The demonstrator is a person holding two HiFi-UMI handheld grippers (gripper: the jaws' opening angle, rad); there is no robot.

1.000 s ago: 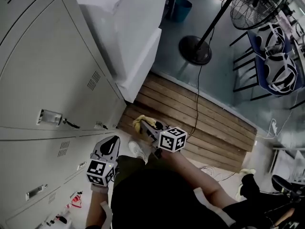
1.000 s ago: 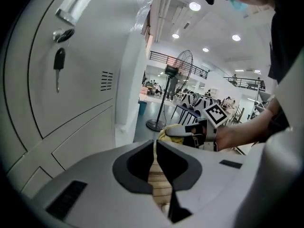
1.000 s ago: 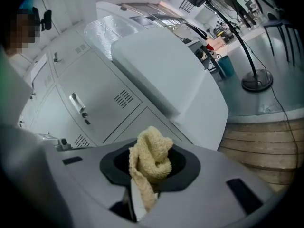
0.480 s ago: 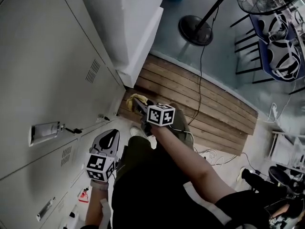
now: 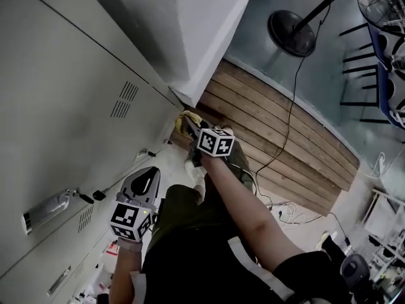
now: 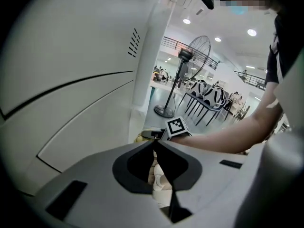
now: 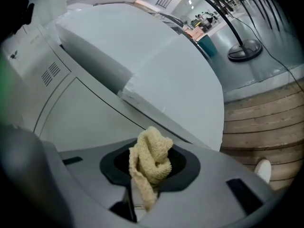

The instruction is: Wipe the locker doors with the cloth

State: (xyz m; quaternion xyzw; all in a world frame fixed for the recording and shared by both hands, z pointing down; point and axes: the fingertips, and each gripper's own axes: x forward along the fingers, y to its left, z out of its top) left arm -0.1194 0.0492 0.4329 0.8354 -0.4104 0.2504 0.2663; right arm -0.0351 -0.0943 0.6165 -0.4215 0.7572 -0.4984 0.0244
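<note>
I have the bank of pale grey metal lockers (image 5: 57, 106) filling the left of my head view. A big white slab (image 5: 202, 18) stands against the far end of the lockers. A brown wooden-slat platform (image 5: 285, 132) runs out from the foot of the lockers, under that slab. Beyond the platform, well apart from the lockers, sits the round black base of a pedestal fan (image 5: 292, 33). My right gripper (image 5: 192, 126) is held low by the lockers' bottom far corner, clenched on the crumpled yellow knitted cloth (image 5: 186, 116). The cloth is close to the lockers, though I cannot tell if it touches them. My left gripper (image 5: 149, 175) hovers just beside the lower locker doors, jaws pressed together with nothing between them.
</note>
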